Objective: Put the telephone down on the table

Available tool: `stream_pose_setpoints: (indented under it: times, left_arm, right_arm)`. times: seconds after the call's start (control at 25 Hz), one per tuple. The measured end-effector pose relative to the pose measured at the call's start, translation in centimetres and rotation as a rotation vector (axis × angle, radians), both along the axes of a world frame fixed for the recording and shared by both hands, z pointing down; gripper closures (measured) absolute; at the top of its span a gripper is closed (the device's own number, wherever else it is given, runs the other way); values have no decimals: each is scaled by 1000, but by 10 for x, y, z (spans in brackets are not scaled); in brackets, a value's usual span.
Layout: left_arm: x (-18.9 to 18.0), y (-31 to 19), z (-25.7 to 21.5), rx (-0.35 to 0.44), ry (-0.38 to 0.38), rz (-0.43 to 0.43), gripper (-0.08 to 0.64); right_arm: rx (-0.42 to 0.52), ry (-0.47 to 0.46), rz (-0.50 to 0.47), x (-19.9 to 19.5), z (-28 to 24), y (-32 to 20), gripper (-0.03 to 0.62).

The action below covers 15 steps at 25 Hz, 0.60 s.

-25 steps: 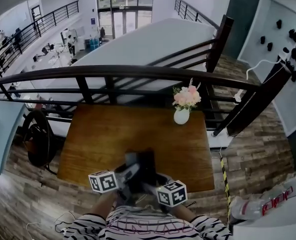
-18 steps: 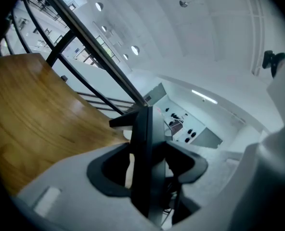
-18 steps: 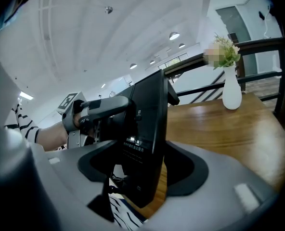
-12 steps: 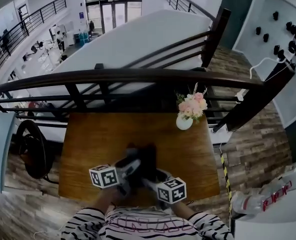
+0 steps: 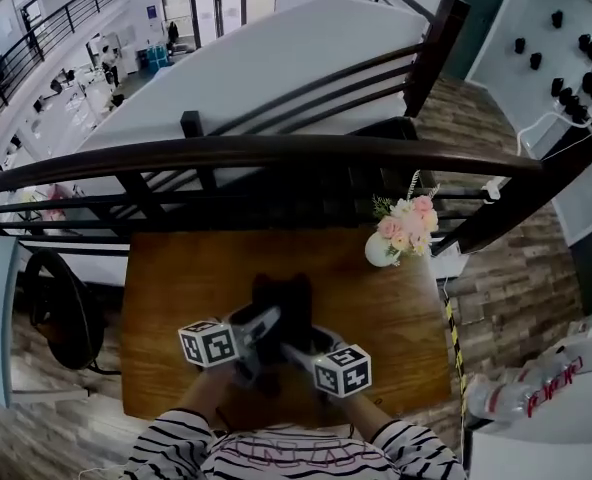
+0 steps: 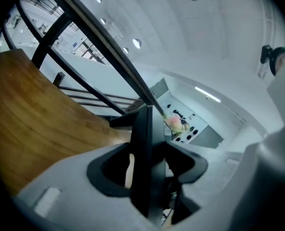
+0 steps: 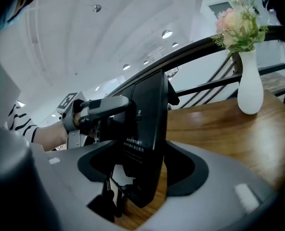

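The black telephone (image 5: 284, 306) hangs over the near middle of the wooden table (image 5: 176, 283), gripped from both sides. My left gripper (image 5: 259, 330) is shut on its left edge and my right gripper (image 5: 302, 349) on its right edge. In the left gripper view the telephone (image 6: 147, 153) stands edge-on between the jaws of the left gripper (image 6: 145, 170). In the right gripper view the underside of the telephone (image 7: 147, 129), with a printed label, sits tilted in the right gripper (image 7: 142, 170), and a coiled cord (image 7: 109, 196) hangs below. Whether it touches the tabletop is hidden.
A white vase (image 5: 381, 251) of pink flowers stands at the table's far right corner and shows close by as the vase (image 7: 251, 83) in the right gripper view. A dark railing (image 5: 276, 153) runs along the far edge. A black chair (image 5: 61, 308) stands left of the table.
Both grippers have carried the telephone forward from the table's near edge to over its near middle, slightly lower. The grip on it looks unchanged.
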<state>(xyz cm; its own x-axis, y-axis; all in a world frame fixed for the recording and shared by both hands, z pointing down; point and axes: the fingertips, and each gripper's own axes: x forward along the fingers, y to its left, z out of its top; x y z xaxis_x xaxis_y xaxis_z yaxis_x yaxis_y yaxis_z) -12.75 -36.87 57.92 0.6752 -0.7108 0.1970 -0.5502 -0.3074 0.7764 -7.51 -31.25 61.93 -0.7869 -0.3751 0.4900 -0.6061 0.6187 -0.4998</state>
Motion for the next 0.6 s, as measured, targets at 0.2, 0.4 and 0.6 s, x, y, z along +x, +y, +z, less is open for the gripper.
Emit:
stream_pose_setpoints:
  times: [0.2,0.4,0.6]
  left_arm:
    - [-19,-40,24,-10,-4,12,328]
    - [-33,-67,46,-11,3,22,328]
    - [-46,-92,70,-8,-2,30,328]
  right_arm:
    - [-14,6,14,-20,24,-38,293]
    - [-22,19,20,-35,46,-65,293]
    - [-37,35,20,-47,70,-90,295]
